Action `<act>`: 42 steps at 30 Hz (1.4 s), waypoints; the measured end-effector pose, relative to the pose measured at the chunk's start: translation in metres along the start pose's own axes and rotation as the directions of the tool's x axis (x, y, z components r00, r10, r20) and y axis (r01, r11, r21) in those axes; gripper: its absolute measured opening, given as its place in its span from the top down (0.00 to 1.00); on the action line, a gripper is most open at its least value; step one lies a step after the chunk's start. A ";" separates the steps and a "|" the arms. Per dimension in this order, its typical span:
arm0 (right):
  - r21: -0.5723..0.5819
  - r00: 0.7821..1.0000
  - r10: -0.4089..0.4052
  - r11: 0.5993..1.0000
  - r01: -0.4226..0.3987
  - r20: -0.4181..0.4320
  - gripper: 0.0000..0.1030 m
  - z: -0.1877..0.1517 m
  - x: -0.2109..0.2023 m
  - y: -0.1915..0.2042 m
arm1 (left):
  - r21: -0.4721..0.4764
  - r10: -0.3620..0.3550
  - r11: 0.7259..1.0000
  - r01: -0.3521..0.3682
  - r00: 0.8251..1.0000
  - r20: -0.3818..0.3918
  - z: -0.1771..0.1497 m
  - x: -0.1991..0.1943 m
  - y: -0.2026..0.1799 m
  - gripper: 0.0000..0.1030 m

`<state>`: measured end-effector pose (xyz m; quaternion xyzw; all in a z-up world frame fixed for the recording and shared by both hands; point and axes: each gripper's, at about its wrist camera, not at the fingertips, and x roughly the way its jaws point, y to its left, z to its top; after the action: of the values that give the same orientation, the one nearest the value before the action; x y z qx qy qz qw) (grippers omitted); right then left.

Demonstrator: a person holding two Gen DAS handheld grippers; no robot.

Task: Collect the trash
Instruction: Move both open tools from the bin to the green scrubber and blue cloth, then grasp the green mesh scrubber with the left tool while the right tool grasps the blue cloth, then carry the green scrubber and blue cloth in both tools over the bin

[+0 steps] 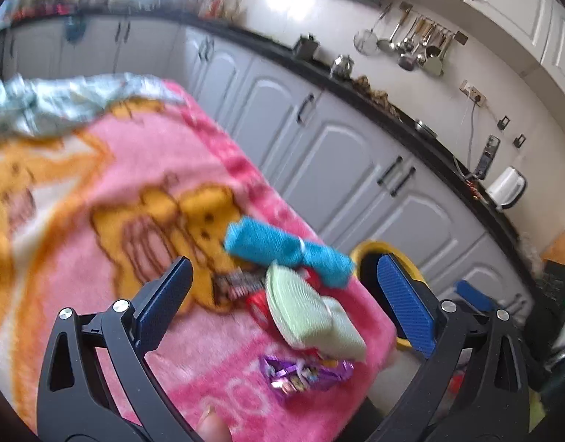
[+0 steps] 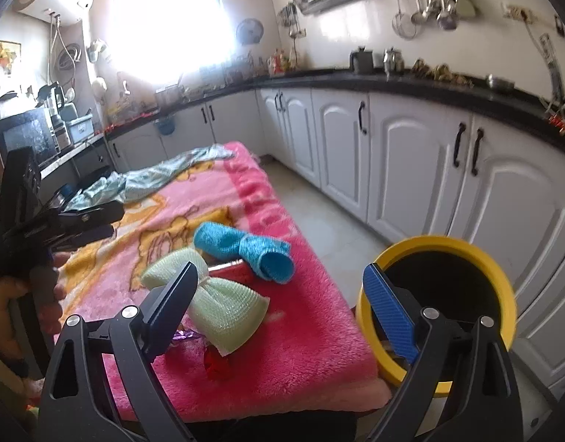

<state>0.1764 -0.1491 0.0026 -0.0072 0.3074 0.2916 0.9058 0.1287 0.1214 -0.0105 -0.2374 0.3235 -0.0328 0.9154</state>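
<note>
Both tools are gaping empty; the purple wrapper (image 1: 306,372) is lying just ahead of the left tool (image 1: 282,294), long axis crosswise.

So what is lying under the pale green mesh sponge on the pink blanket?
Under the pale green mesh sponge a shiny red wrapper sticks out, beside a purple foil wrapper. How far the red one continues underneath is hidden.

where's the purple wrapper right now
The purple wrapper lies on the pink blanket near its front edge, just below the pale green mesh bow in the left wrist view, between the open left gripper fingers.
</note>
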 end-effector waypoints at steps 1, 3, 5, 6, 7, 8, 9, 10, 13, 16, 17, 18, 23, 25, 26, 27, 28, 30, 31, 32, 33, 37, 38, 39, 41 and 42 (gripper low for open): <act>0.007 1.000 0.004 1.000 -0.004 -0.016 0.14 -0.001 0.006 -0.002 | -0.025 -0.020 0.999 0.019 1.000 -0.020 -0.002 0.004 0.005 0.11; 0.026 0.998 0.016 1.000 -0.015 -0.055 0.14 -0.001 0.023 -0.008 | -0.078 -0.061 0.995 0.056 0.996 -0.063 -0.007 0.013 0.012 0.11; 0.028 0.996 0.033 0.999 -0.030 -0.085 0.14 0.000 0.039 -0.011 | -0.107 -0.075 0.992 0.066 0.993 -0.088 -0.012 0.020 0.016 0.11; 0.027 0.995 0.039 0.999 -0.036 -0.092 0.15 0.000 0.044 -0.012 | -0.122 -0.084 0.990 0.071 0.991 -0.102 -0.014 0.024 0.017 0.11; 0.028 0.994 0.045 0.999 -0.042 -0.103 0.17 0.000 0.050 -0.013 | -0.134 -0.094 0.988 0.078 0.989 -0.112 -0.016 0.027 0.018 0.11; 0.035 0.991 0.068 0.997 -0.064 -0.119 0.19 0.002 0.060 -0.015 | -0.146 -0.103 0.986 0.085 0.988 -0.120 -0.017 0.031 0.019 0.11; 0.042 0.988 0.082 0.996 -0.077 -0.128 0.23 0.003 0.064 -0.016 | -0.158 -0.112 0.983 0.091 0.986 -0.128 -0.019 0.034 0.019 0.11; 0.058 0.983 0.110 0.993 -0.102 -0.145 0.26 0.005 0.074 -0.018 | -0.169 -0.120 0.981 0.097 0.984 -0.135 -0.021 0.037 0.019 0.15; 0.087 0.973 0.154 0.986 -0.140 -0.174 0.30 0.007 0.093 -0.021 | -0.184 -0.123 0.978 0.093 0.980 -0.156 -0.021 0.045 0.020 0.27; 0.106 0.963 0.181 0.981 -0.162 -0.199 0.33 0.010 0.113 -0.021 | -0.192 -0.128 0.977 0.094 0.976 -0.175 -0.024 0.052 0.018 0.32; 0.107 0.962 0.183 0.981 -0.164 -0.204 0.34 0.010 0.117 -0.021 | -0.191 -0.126 0.977 0.091 0.976 -0.180 -0.024 0.053 0.017 0.32; 0.107 0.960 0.185 0.980 -0.166 -0.208 0.34 0.010 0.121 -0.019 | -0.192 -0.124 0.977 0.088 0.975 -0.187 -0.024 0.055 0.017 0.33; 0.088 0.953 0.188 0.981 -0.171 -0.238 0.47 0.009 0.137 -0.012 | -0.178 -0.105 0.982 0.069 0.973 -0.203 -0.027 0.061 0.014 0.46; 0.078 0.948 0.187 0.982 -0.173 -0.257 0.60 0.007 0.141 -0.007 | -0.184 -0.106 0.981 0.068 0.972 -0.208 -0.028 0.062 0.014 0.56; 0.079 0.947 0.193 0.981 -0.179 -0.258 0.64 0.006 0.142 -0.007 | -0.181 -0.103 0.981 0.065 0.972 -0.210 -0.029 0.063 0.014 0.57; 0.079 0.946 0.197 0.980 -0.183 -0.258 0.71 0.005 0.142 -0.006 | -0.180 -0.103 0.981 0.065 0.972 -0.210 -0.028 0.063 0.015 0.65; 0.076 0.946 0.198 0.980 -0.184 -0.258 0.77 0.004 0.143 -0.005 | -0.179 -0.104 0.982 0.066 0.972 -0.212 -0.029 0.063 0.015 0.73; 0.067 0.948 0.189 0.982 -0.177 -0.255 0.83 0.003 0.140 -0.003 | -0.181 -0.107 0.981 0.069 0.971 -0.213 -0.030 0.063 0.016 0.73; 0.066 0.950 0.186 0.982 -0.175 -0.251 0.86 0.003 0.137 -0.002 | -0.180 -0.111 0.981 0.073 0.971 -0.213 -0.030 0.063 0.017 0.74; 0.068 0.951 0.185 0.982 -0.174 -0.248 0.87 0.002 0.136 -0.002 | -0.176 -0.112 0.981 0.075 0.971 -0.211 -0.030 0.061 0.017 0.74; 0.070 0.951 0.185 0.982 -0.173 -0.246 0.89 0.003 0.135 -0.002 | -0.173 -0.114 0.982 0.078 0.972 -0.208 -0.030 0.059 0.017 0.75; 0.070 0.961 0.173 0.984 -0.162 -0.214 0.93 0.005 0.127 -0.003 | -0.166 -0.131 0.981 0.100 0.973 -0.188 -0.028 0.051 0.015 0.77; 0.063 0.966 0.166 0.986 -0.156 -0.199 0.93 0.006 0.123 -0.003 | -0.167 -0.136 0.980 0.106 0.974 -0.179 -0.027 0.048 0.014 0.77; 0.057 0.969 0.159 0.987 -0.151 -0.191 0.94 0.006 0.120 -0.002 | -0.165 -0.140 0.980 0.111 0.975 -0.170 -0.025 0.046 0.014 0.78; 0.047 0.975 0.148 0.989 -0.142 -0.168 0.94 0.009 0.114 -0.002 | -0.155 -0.138 0.981 0.114 0.978 -0.157 -0.023 0.043 0.011 0.78; 0.045 0.976 0.147 0.989 -0.142 -0.158 0.94 0.010 0.111 -0.002 | -0.150 -0.138 0.982 0.115 0.979 -0.151 -0.022 0.041 0.009 0.78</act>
<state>0.2542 -0.0905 -0.0514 0.0065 0.3841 0.3500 0.8543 0.1466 0.1117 -0.0528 -0.3179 0.3818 -0.0874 0.8634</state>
